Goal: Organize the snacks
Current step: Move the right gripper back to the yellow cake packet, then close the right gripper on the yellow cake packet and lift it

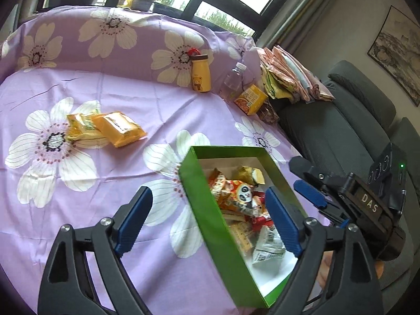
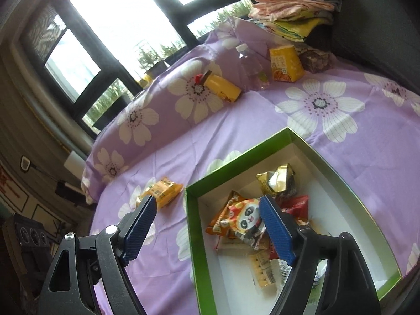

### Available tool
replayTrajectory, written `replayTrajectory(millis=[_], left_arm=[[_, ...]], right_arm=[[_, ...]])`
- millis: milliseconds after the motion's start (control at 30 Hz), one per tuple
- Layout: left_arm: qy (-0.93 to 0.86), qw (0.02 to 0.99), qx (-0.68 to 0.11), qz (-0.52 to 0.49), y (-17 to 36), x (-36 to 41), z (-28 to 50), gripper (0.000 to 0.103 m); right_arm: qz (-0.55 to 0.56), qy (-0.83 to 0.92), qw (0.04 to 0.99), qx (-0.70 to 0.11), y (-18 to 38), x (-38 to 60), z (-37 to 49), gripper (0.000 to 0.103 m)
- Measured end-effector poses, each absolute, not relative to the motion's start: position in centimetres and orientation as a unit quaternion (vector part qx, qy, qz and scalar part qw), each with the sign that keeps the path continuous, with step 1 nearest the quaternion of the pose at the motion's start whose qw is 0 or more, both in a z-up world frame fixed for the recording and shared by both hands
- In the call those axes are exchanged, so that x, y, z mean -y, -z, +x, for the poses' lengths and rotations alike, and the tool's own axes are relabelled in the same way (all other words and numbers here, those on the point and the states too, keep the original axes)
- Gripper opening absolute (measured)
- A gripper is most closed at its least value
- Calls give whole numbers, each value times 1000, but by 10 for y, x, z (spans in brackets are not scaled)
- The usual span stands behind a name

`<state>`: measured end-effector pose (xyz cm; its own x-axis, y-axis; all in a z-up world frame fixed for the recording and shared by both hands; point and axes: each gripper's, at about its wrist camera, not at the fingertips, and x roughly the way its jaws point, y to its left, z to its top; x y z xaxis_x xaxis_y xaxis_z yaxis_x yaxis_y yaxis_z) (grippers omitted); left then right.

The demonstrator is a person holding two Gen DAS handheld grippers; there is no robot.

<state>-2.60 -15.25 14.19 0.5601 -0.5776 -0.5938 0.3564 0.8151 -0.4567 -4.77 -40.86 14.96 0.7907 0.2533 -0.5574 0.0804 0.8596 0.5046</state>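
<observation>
Hovering over a green box point(image 1: 210, 210), left hand-held gripper point(image 1: 207, 220) spread wide, empty, one finger outside the box wall, the other above the snacks inside. Right hand-held gripper point(image 2: 210, 225) likewise spread and empty, straddling the near box wall; seen also from the left wrist at 3 o'clock point(image 1: 312, 183).

Box already holding a heap: panda packet point(image 2: 244, 220), gold foil pouch point(image 2: 278, 181), red wrappers, a white packet near the bottom.

Still loose on the purple flowered sheet point(image 1: 78, 223): two yellow-orange packs point(image 1: 105, 128) at 10 o'clock of the box, overlapping one another. Further off at 12 o'clock: yellow bottle point(image 1: 200, 74), clear bottle point(image 1: 232, 80), orange carton point(image 1: 250, 99).

Loose packs likely light, crinkly, slippery film over a soft, crushable filling; best pinched across the flat middle or along a sealed end, gently, top pack first. Sheet soft underneath, so a low approach risks snagging fabric. Bottles probably heavier and round, prone to rolling; better gripped across the body.
</observation>
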Motion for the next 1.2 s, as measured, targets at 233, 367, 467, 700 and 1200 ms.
replayTrajectory(millis=[233,367,467,700,1200], left_arm=[[163,904,-383,-96,-113,53,-10,88],[106,901,-399,-130,-78,3,7,88],[104,880,-433,-163,-66,-17,20,87],[90,876,-429,-199,-71,-38,22,88],[88,878,-425,-201,-73,-53,30,88]], right_arm=[[224,-104,904,-348,-143,355,-32,85],[180,-100,903,-378,-134,317,-10,85],[146,-106,893,-412,-126,285,25,85],[32,-12,871,-489,-100,229,122,84],[-65,-88,843,-526,-47,186,199,63]])
